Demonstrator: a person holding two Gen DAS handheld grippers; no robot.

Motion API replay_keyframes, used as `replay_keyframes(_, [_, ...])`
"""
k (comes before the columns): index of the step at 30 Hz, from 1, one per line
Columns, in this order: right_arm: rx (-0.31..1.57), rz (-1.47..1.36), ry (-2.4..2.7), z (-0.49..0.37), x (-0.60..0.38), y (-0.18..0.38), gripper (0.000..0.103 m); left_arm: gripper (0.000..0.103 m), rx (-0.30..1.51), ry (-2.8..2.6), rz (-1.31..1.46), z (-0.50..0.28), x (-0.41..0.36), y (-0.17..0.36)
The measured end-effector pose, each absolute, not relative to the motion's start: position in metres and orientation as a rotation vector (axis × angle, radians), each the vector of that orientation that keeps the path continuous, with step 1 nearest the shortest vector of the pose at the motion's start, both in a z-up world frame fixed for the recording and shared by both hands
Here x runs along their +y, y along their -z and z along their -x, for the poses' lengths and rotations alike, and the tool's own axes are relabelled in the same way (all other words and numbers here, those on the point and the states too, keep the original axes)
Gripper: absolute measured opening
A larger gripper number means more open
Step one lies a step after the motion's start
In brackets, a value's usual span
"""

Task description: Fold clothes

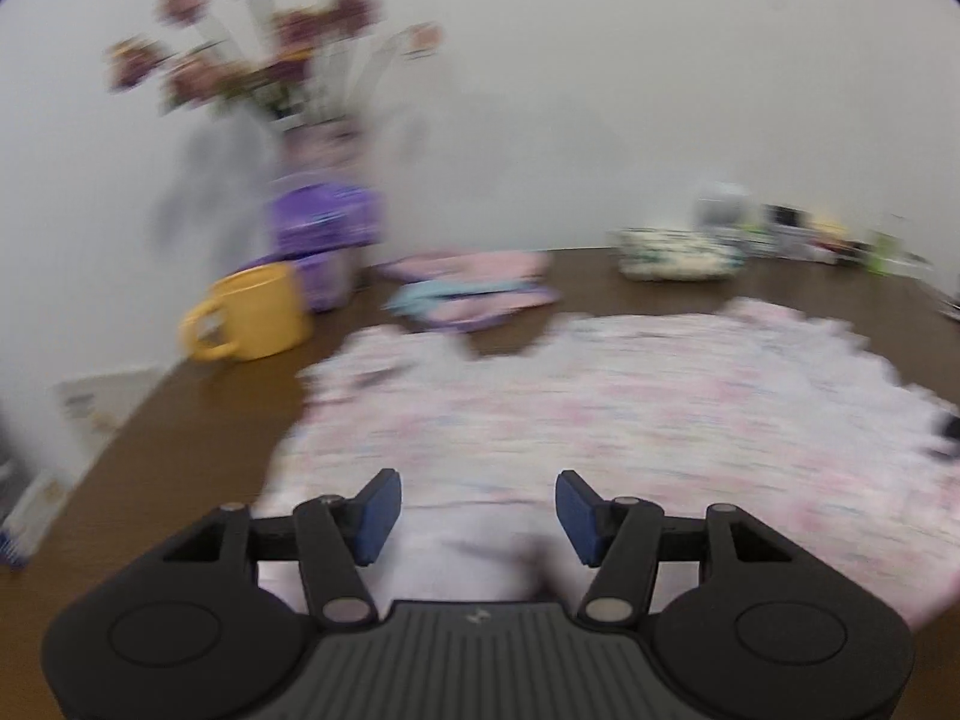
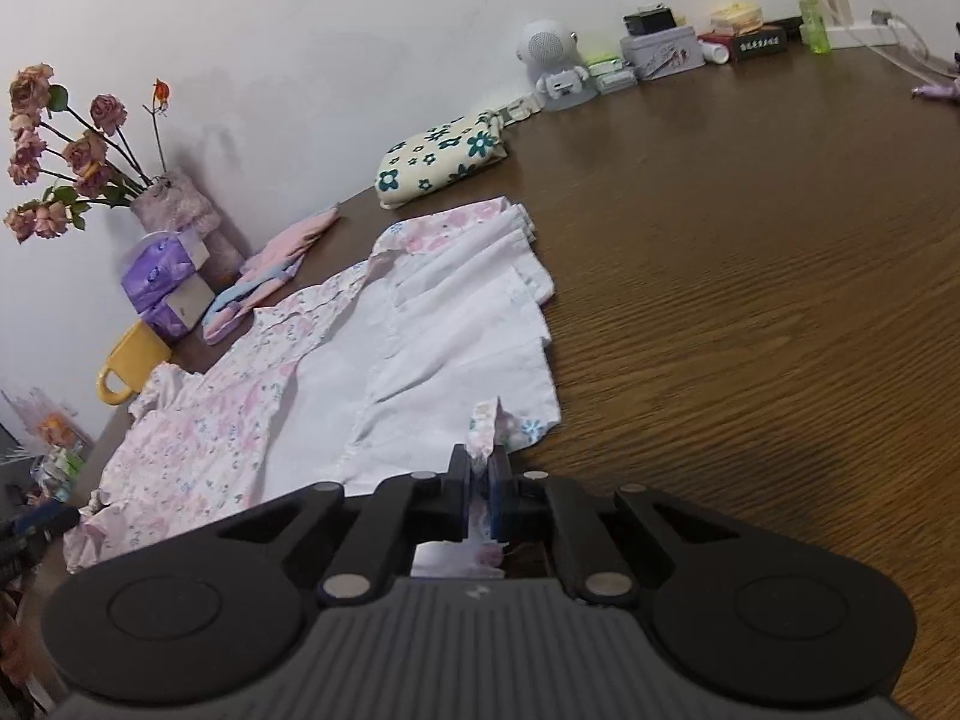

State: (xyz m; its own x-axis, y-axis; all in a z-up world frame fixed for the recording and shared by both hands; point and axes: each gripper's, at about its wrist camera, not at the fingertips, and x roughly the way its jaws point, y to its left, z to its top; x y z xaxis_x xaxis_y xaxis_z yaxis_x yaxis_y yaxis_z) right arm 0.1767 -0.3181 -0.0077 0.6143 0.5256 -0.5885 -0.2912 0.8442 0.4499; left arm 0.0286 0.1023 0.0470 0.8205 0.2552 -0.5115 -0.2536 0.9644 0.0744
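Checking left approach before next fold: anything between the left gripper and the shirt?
Nothing visible. The left gripper is open directly over the floral shirt, no object between its fingers and the cloth. The yellow mug sits off to its left. The right gripper is shut on the shirt's corner.

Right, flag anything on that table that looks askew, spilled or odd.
Nothing spilled or damaged. The floral garment lies half folded and rumpled, its plain inside showing, one corner pinched in the right gripper. The left gripper is open above it. The left wrist view is motion-blurred, so fine detail there is unclear.
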Motion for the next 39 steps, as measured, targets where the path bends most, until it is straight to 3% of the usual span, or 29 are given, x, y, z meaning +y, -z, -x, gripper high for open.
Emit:
replay_keyframes(4, [0.771, -0.339, -0.482, -0.174, -0.322, 0.004, 0.025, 0.053, 0.591, -0.329, 0.103, -0.043, 0.157, -0.043])
replay_keyframes(7, [0.766, -0.329, -0.472, -0.174, -0.321, 0.004, 0.028, 0.042, 0.644, -0.309, 0.171, -0.054, 0.183, -0.033])
replay_keyframes(10, [0.771, -0.307, -0.465, -0.174, -0.317, 0.006, 0.025, 0.037, 0.677, -0.287, 0.151, -0.064, 0.187, -0.026])
replay_keyframes(11, [0.772, -0.293, -0.463, -0.173, -0.314, 0.006, 0.015, 0.036, 0.687, -0.286, 0.13, -0.068, 0.186, -0.025])
replay_keyframes(13, [0.772, -0.26, -0.456, -0.172, -0.311, 0.006, 0.009, 0.033, 0.714, -0.289, 0.087, -0.072, 0.184, -0.021])
replay_keyframes(24, [0.776, -0.193, -0.381, -0.175, -0.315, 0.003, 0.007, 0.033, 0.687, -0.283, 0.072, -0.069, 0.188, -0.014])
replay_keyframes(27, [0.776, -0.216, -0.352, -0.174, -0.321, 0.002, 0.015, 0.033, 0.68, -0.285, 0.067, -0.069, 0.187, -0.013])
replay_keyframes(29, [0.762, -0.265, -0.364, -0.171, -0.325, -0.001, 0.033, 0.033, 0.677, -0.287, 0.064, -0.068, 0.187, -0.013])
replay_keyframes(31, [0.748, -0.3, -0.395, -0.17, -0.325, -0.003, 0.043, 0.033, 0.676, -0.287, 0.062, -0.068, 0.187, -0.013])
replay_keyframes(33, [0.751, -0.291, -0.41, -0.171, -0.32, -0.004, 0.042, 0.033, 0.675, -0.286, 0.06, -0.068, 0.187, -0.013])
replay_keyframes(34, [0.756, -0.267, -0.405, -0.171, -0.317, -0.003, 0.035, 0.033, 0.675, -0.286, 0.06, -0.068, 0.187, -0.013])
replay_keyframes(35, [0.76, -0.244, -0.4, -0.172, -0.314, -0.002, 0.019, 0.033, 0.674, -0.285, 0.059, -0.068, 0.187, -0.012])
replay_keyframes(36, [0.768, -0.237, -0.402, -0.172, -0.313, -0.001, 0.011, 0.033, 0.674, -0.286, 0.058, -0.068, 0.187, -0.013])
replay_keyframes(39, [0.782, -0.228, -0.383, -0.172, -0.315, 0.002, 0.004, 0.033, 0.673, -0.287, 0.055, -0.068, 0.186, -0.013])
